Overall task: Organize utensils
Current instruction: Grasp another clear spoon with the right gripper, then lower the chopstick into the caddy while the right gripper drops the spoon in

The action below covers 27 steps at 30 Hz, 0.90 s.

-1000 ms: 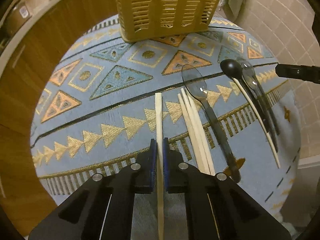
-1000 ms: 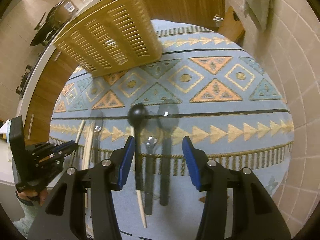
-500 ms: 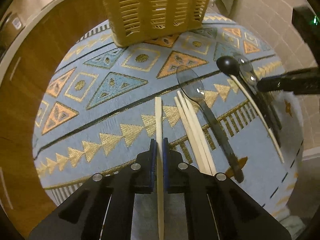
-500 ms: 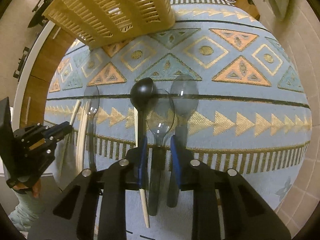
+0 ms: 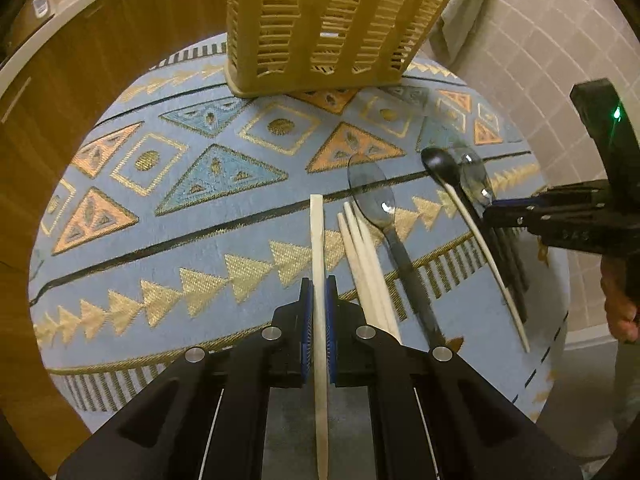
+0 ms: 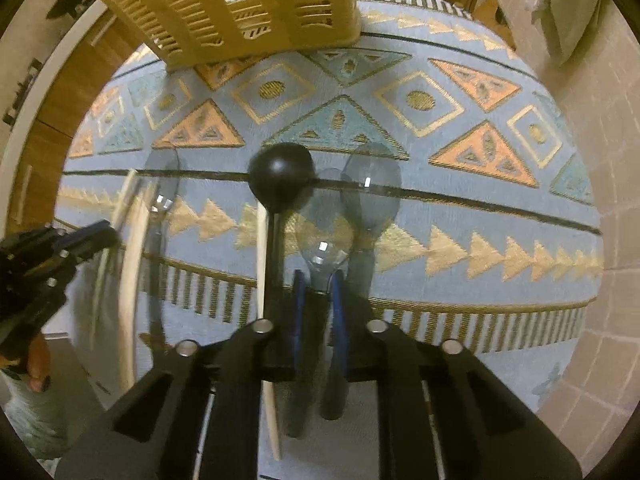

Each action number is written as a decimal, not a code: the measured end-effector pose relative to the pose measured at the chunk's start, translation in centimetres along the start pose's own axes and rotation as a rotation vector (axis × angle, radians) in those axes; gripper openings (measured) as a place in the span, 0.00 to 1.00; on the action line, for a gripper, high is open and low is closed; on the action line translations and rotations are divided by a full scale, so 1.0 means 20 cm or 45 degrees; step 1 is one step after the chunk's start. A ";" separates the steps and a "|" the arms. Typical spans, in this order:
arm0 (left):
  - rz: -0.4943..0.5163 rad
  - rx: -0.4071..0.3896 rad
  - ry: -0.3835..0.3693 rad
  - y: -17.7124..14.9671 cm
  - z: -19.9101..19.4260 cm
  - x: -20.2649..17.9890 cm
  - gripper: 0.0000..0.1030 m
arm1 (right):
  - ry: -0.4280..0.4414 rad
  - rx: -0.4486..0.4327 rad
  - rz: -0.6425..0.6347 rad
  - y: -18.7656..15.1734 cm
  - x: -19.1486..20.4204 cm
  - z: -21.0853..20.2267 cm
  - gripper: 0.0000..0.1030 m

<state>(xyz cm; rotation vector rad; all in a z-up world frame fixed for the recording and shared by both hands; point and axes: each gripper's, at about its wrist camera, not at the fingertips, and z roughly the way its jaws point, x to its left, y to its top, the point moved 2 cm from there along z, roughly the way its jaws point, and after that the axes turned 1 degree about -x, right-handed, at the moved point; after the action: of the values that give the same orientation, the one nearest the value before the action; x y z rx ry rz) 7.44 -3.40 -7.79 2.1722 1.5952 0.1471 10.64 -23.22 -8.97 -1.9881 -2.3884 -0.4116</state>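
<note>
A: Left wrist view?
B: Left gripper (image 5: 318, 308) pinching one pale chopstick (image 5: 317, 240) above patterned blue cloth (image 5: 192, 240); slatted yellow utensil basket (image 5: 320, 28) straight ahead. Best kept level, tip lowered into a compartment.

A: Right wrist view?
B: Right gripper (image 6: 319, 292) clamped on a clear plastic spoon (image 6: 320, 236), seemingly by the neck; black ladle (image 6: 280, 180) just beside. Lift straight up, avoiding the neighbours.

Patterned blue cloth (image 5: 168, 264) under a slatted basket (image 5: 320, 28), pale chopsticks (image 5: 368, 264) and spoons (image 5: 388, 232).
</note>
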 end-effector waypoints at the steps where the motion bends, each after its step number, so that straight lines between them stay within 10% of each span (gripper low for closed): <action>1: -0.007 -0.008 -0.007 0.00 0.00 0.00 0.04 | 0.000 -0.004 -0.002 0.00 0.01 0.00 0.09; 16: -0.119 -0.333 -0.209 0.05 -0.28 0.04 0.04 | 0.160 -0.301 -0.064 -0.05 0.06 -0.28 0.09; 27: -0.113 -0.724 -0.271 0.24 -0.66 0.00 0.04 | 0.301 -0.720 -0.110 0.02 0.13 -0.70 0.09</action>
<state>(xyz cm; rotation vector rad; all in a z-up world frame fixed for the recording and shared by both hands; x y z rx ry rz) 7.20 -0.87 5.93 1.6203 1.3254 0.2917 8.34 -23.48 5.04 -1.8594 -2.3873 -1.3709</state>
